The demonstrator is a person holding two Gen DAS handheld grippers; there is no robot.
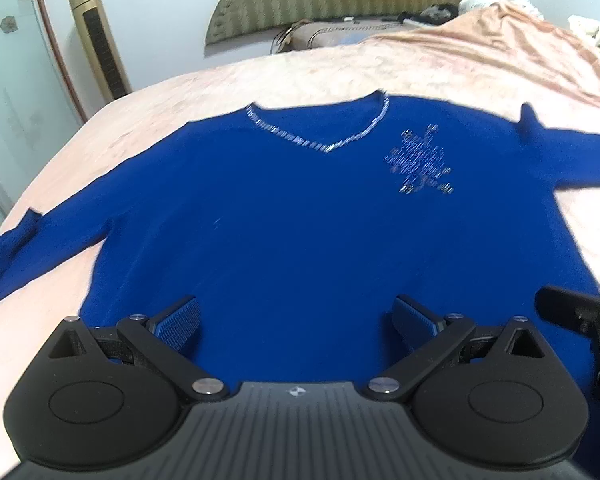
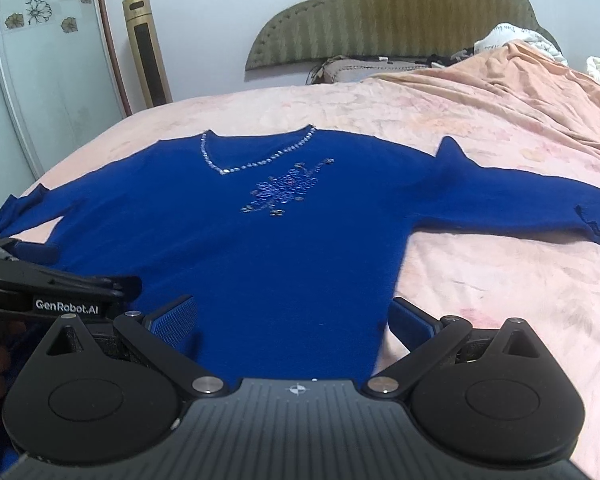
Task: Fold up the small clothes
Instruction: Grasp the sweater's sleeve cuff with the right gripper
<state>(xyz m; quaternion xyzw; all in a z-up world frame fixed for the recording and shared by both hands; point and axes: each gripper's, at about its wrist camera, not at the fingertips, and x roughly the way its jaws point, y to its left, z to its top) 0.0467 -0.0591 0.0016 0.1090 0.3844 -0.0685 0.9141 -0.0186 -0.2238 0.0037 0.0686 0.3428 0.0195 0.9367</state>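
Note:
A royal blue V-neck sweater (image 1: 284, 224) with a beaded neckline and a beaded chest motif lies flat and face up on the bed, sleeves spread to both sides. It also shows in the right wrist view (image 2: 260, 248). My left gripper (image 1: 298, 320) is open and empty above the sweater's lower hem, left of centre. My right gripper (image 2: 292, 320) is open and empty above the hem's right corner. The left gripper also shows at the left edge of the right wrist view (image 2: 56, 280). The right gripper shows at the right edge of the left wrist view (image 1: 580, 312).
The bed has a pink floral cover (image 2: 480, 280). A rumpled peach blanket (image 2: 520, 92) and white bedding (image 2: 516, 42) lie at the far right. An olive padded headboard (image 2: 388, 20) is behind. A gold tower fan (image 2: 148, 52) and a glass door (image 2: 40, 60) stand left.

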